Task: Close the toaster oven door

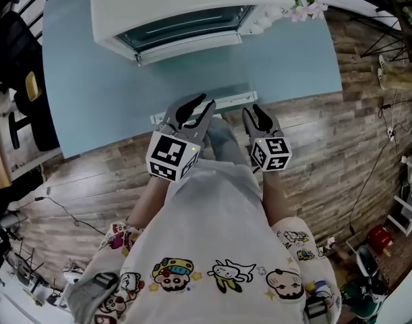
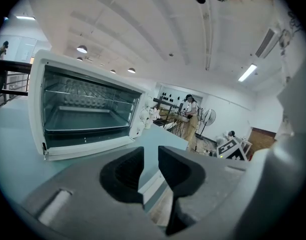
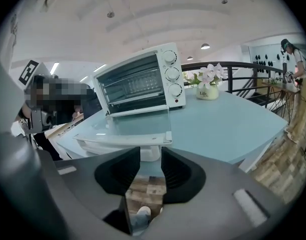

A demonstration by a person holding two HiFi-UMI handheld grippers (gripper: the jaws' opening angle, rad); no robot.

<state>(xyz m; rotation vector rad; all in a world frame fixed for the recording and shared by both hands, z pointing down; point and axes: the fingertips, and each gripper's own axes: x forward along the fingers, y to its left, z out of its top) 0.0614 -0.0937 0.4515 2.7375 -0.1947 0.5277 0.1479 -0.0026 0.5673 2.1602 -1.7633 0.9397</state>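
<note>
1. The pale blue table (image 1: 91,100) stretches away ahead of both grippers. Its near edge sits right under them, so the person can work from the front.
2. The white boxy toaster oven (image 1: 172,5) stands well beyond the grippers, with its mouth facing them and the rack and cavity on show. The task's thing is still wide open.
3. The clear glass oven door (image 3: 137,124) lies dropped flat on the table, hinged at the oven's base. Its free edge reaches out towards the grippers, which is the end that has to swing up.
4. The white handle bar (image 3: 112,144) along that free edge is just ahead of the right gripper's tips and slightly above them. It looks the sensible place to lift from, being farthest from the hinge and so the lightest spot to push.
5. The left gripper (image 2: 150,164) is tilted a little downward, with its jaws parted by a modest gap and nothing in them. It is near the door's front edge, apparently there to share the lift.
6. The right gripper (image 3: 150,161) also has its jaws standing apart and empty, with only wooden floor showing through the gap. My read is that it is set low so it can come in under the handle, and no contact shows yet.
7. A small white pot of pale flowers (image 3: 208,84) sits beside the oven, far ahead and to the right, and looks clear of the door's swing.
</note>
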